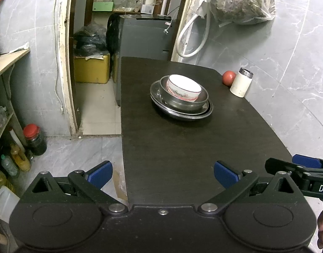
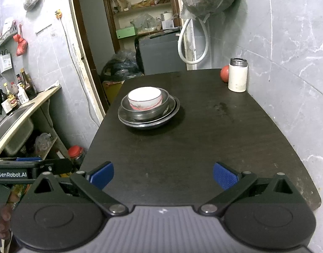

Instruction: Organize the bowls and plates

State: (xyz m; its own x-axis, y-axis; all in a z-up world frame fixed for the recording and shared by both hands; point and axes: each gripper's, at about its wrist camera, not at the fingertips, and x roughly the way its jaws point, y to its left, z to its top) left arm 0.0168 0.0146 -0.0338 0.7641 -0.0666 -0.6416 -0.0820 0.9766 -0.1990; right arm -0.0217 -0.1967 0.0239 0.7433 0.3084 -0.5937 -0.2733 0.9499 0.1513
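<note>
Grey marbled wall tiles close in a dark wooden surface (image 2: 203,143), with an open doorway and cluttered shelves at about 11 o'clock from where I sit. On the surface, toward 12 o'clock in the left wrist view and 11 o'clock in the right, stands one stack: a white bowl (image 1: 184,87) with a red band and a small painted pattern on its side sits inside a steel bowl (image 1: 182,102), which rests in shallow steel plates (image 1: 178,113). The white bowl tilts a little inside the steel one. The metal is dull and reflective, its rims nested closely.

At 1 o'clock, in the far corner against the wall, a white flask (image 2: 237,75) with a metal top stands upright, a red round fruit (image 2: 224,73) just beside it.

My left claw (image 1: 163,174) hangs over the near edge of the surface, blue pads wide apart, gripping nothing. My right claw (image 2: 163,174) hangs likewise, pads wide apart and empty, well short of the stack.
</note>
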